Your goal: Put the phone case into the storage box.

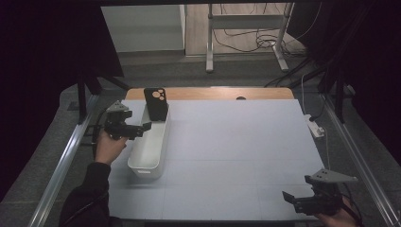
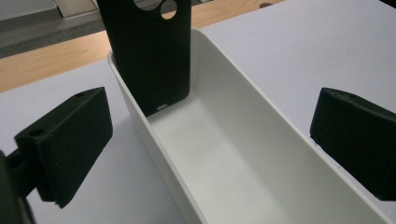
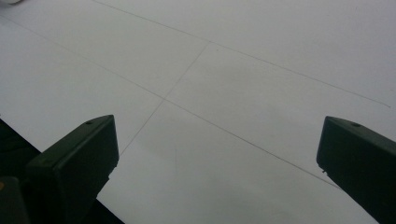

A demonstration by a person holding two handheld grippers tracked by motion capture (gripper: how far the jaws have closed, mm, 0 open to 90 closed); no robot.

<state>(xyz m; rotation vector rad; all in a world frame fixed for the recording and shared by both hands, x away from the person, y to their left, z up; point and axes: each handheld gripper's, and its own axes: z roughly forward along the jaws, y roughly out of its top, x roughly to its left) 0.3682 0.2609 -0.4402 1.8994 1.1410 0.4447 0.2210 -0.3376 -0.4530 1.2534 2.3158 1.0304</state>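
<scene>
A long white bin (image 1: 149,144) lies on the left part of the table. A black phone case (image 1: 155,103) with round camera holes stands upright inside its far end, leaning on the end wall. My left gripper (image 1: 144,127) hovers at the bin's left rim, open, with nothing between its fingers. In the left gripper view the bin (image 2: 243,154) runs between the wide-apart jaws and the case (image 2: 149,51) stands beyond them, untouched. My right gripper (image 1: 289,198) rests open near the table's front right corner, over bare table surface (image 3: 210,93).
The pale table mat (image 1: 236,151) covers the table; a wooden strip (image 1: 213,93) shows at the far edge. A white power strip (image 1: 316,126) lies at the right edge. Metal rails run along both sides. A stand's legs and cables lie on the floor beyond.
</scene>
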